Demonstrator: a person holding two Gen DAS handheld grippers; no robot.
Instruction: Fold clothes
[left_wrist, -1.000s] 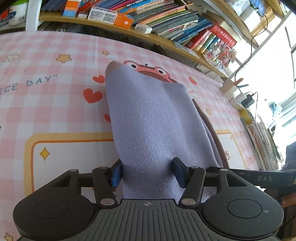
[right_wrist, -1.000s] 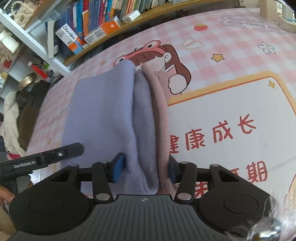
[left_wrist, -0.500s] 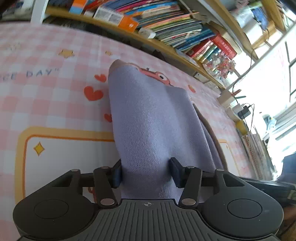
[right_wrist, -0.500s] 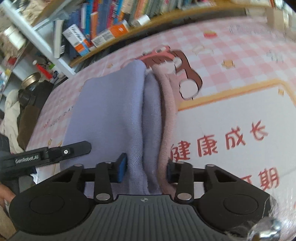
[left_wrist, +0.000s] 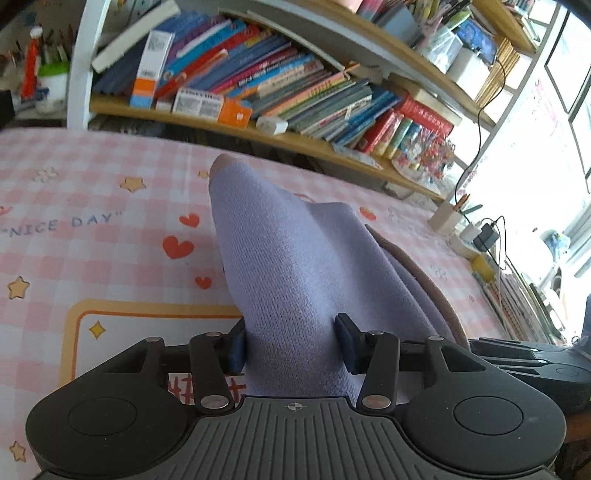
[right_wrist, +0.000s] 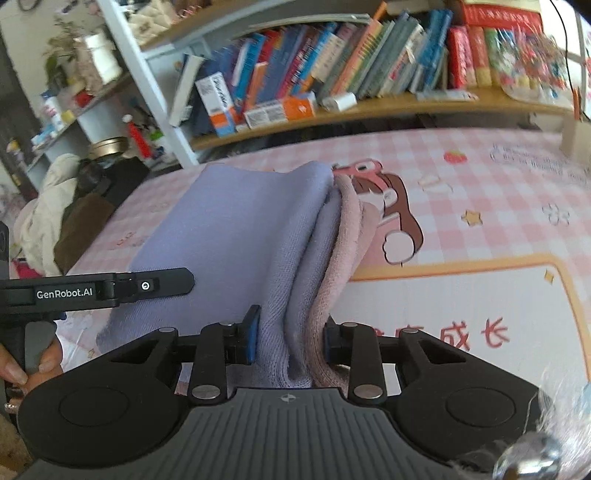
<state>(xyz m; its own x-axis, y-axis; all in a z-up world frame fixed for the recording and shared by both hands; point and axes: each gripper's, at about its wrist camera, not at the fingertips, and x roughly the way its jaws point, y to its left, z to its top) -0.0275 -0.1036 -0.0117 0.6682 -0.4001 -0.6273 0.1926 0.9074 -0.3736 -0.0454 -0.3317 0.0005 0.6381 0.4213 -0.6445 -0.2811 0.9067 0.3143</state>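
Two grippers clamped the near edge of one lavender knit garment (left_wrist: 295, 266), which lay bunched lengthwise on the pink checked tablecloth (left_wrist: 92, 251). The left gripper (left_wrist: 291, 347) pinched a thick fold of the lavender cloth between its blue pads, its jaws having just been closing on it. The right gripper (right_wrist: 290, 341) grasped a narrower bundle (lavender layers on its left side, a dusty-pink layer (right_wrist: 351, 236) on its right), and its jaws too had just been closing, with the cloth pressed between them. From both grips the garment ran away toward the far side of the table, rising in ridges, its far end reaching the cartoon figure (right_wrist: 391, 206) printed on the cloth. In the right wrist view the left gripper's black arm (right_wrist: 110, 288) showed at the left, beside the lavender panel, with fingers (right_wrist: 44, 354) of a hand under it. Behind the table stood a shelf of books (left_wrist: 280, 85).
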